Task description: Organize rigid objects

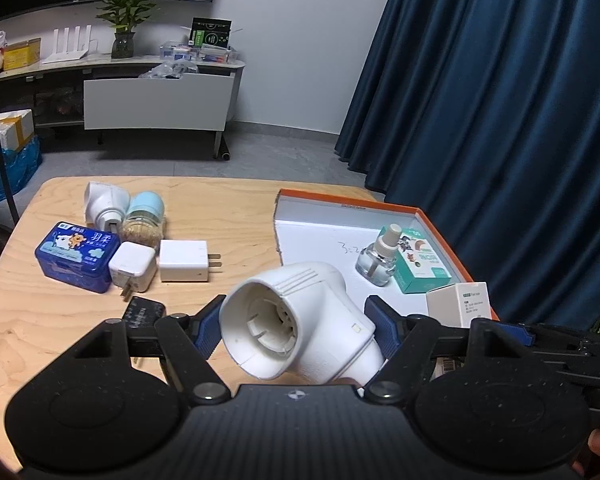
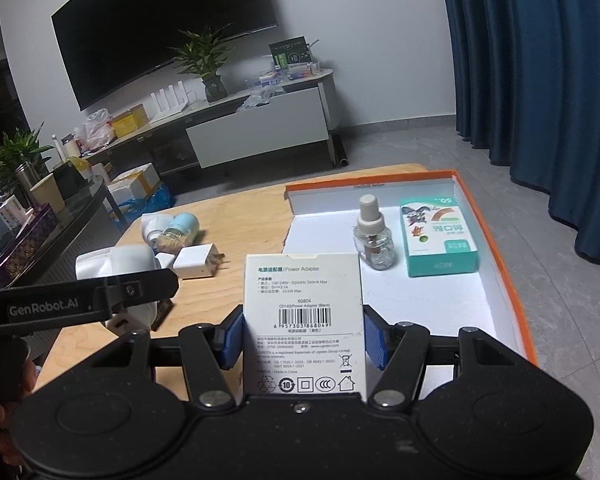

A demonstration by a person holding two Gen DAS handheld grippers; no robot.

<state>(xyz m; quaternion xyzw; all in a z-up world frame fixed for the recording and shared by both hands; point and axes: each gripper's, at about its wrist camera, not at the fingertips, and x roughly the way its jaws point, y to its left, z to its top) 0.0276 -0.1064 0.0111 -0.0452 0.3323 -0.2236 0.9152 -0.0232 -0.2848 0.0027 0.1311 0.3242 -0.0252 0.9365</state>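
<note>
My left gripper (image 1: 296, 330) is shut on a white plug-in heater (image 1: 300, 320) and holds it above the wooden table (image 1: 60, 340), left of the orange-rimmed box lid (image 1: 440, 232). My right gripper (image 2: 303, 338) is shut on a white power adapter box (image 2: 303, 312) held over the lid's near edge (image 2: 512, 280). In the lid stand a clear liquid bottle (image 2: 373, 236) and a teal box (image 2: 436, 236). On the table lie a blue tin (image 1: 76, 256), two white chargers (image 1: 184, 266), a blue-capped jar (image 1: 144, 220), another white heater (image 1: 106, 204) and a black item (image 1: 142, 312).
A blue curtain (image 1: 500, 120) hangs on the right. A TV cabinet (image 1: 156, 100) with a plant stands at the back wall. A dark side table (image 2: 40, 232) with clutter stands left of the wooden table. The left gripper (image 2: 80, 300) shows in the right wrist view.
</note>
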